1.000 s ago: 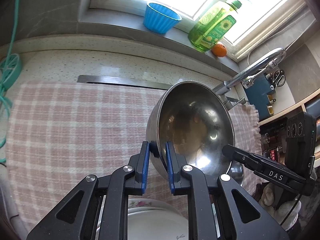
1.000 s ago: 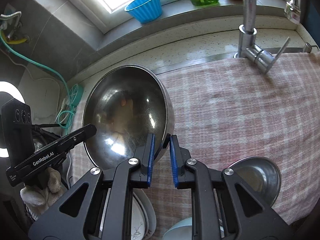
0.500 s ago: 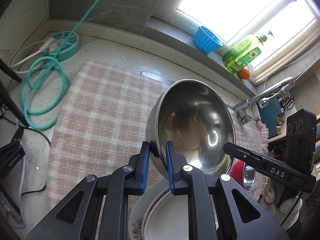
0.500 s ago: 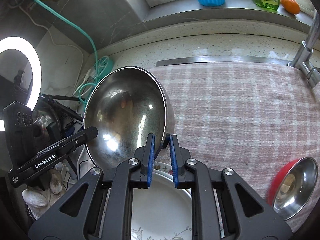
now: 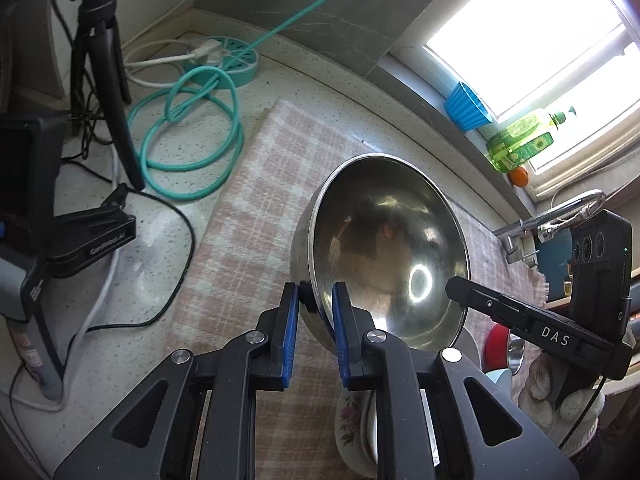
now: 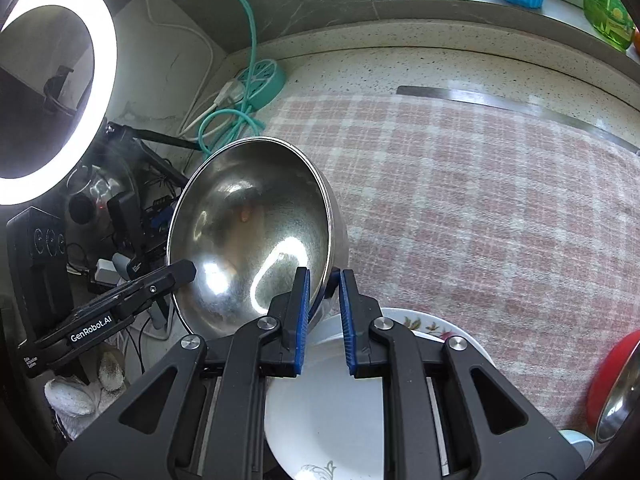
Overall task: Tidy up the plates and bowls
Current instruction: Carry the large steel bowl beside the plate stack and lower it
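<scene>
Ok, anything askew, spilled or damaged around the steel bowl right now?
Nothing spilled or damaged. The steel bowl is tipped steeply, held off the checked cloth, with the left gripper and right gripper each shut on its rim. That looks deliberate. A white plate lies below.

Your main light is daylight from the window (image 5: pixel 532 36), blown out to pure white in the left view. You also have a ring light (image 6: pixel 52 92) at left in the right view, clipped white too. Both show up as glare in the steel bowl (image 5: pixel 384 248): a small bright ring in the left view, a larger arc plus hot spots in the right one. Fisheye bends the counter edge (image 6: pixel 440 50) hard and darkens every corner. The checked cloth (image 6: pixel 500 208) looks slightly smeared. The left side of the right view sits in deep shadow, detail lost.
</scene>
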`<action>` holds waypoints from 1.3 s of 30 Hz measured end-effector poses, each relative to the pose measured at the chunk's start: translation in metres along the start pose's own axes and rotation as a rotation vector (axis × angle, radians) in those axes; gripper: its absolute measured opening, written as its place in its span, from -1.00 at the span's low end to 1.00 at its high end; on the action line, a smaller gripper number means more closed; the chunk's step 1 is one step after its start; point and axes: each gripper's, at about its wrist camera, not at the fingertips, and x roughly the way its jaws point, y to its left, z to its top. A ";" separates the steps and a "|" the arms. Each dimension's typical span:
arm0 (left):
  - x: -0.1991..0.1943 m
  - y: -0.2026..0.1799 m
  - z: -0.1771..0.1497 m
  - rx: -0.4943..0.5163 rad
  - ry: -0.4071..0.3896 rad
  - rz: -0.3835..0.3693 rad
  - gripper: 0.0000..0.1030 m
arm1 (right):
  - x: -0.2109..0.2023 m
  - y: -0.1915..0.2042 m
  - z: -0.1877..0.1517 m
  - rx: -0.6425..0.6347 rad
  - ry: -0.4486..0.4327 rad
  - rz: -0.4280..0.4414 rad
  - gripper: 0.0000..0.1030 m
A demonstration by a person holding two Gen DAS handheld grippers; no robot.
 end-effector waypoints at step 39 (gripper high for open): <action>-0.004 0.017 -0.023 0.080 -0.012 0.154 -0.68 | 0.019 0.011 -0.006 -0.041 0.014 -0.058 -0.18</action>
